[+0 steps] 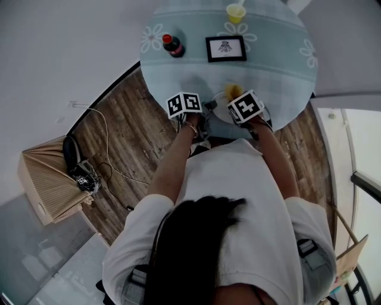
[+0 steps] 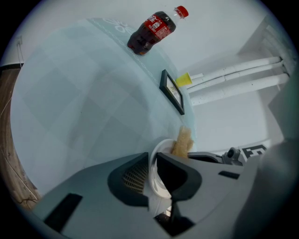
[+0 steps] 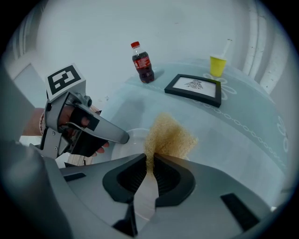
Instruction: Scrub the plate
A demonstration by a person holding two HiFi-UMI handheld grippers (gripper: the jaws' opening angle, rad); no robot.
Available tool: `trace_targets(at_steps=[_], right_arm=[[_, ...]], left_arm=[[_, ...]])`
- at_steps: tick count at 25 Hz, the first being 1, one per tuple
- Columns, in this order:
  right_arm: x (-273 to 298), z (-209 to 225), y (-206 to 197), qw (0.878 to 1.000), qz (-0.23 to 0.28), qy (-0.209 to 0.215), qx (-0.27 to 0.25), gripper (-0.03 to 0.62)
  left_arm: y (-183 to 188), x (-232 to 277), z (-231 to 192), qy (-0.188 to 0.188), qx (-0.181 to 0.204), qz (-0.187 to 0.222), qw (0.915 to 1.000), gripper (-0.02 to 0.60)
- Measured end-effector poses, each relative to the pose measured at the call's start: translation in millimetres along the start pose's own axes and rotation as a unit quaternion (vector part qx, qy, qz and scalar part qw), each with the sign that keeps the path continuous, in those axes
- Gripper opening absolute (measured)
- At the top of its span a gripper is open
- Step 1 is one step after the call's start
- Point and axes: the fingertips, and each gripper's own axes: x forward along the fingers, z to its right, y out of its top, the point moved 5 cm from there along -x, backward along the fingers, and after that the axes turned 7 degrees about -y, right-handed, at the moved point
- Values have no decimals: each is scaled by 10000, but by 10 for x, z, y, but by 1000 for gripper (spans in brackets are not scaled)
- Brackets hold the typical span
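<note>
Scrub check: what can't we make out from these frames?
1. Face of the plate, clean or dirty: in the head view the left gripper and right gripper cover most of it. It is edge-on in the left gripper view, and the sponge is in front in the right gripper view.
2. Whether the sponge touches the plate: no view shows the contact.
3. Print in the framed picture: too small.
4. What the yellow cup holds: too small.

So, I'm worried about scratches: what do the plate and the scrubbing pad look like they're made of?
The plate is white, smooth and thin-rimmed with a faint sheen. It could be plastic or glazed ceramic; the look leaves that open. The scrubbing pad is tan, porous and grainy with ragged edges, probably a soft sponge.
</note>
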Motion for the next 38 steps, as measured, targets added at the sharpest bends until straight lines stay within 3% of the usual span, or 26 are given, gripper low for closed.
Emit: trace_targets(at_steps=[12,28,38], right_arm=[[113,-355,93,9975,-133,494,-493,58],[-21,-573,-90,9935,-128,1066,-390,58],[-117,-744,-275,9921,-221,1126,-511,58]], left_arm=[[10,15,-2,12,114,11,9999,60],[1,-1,-15,-103,81,-22,9999,60],[10,-5,-27,-187,59,-52,9998,60]])
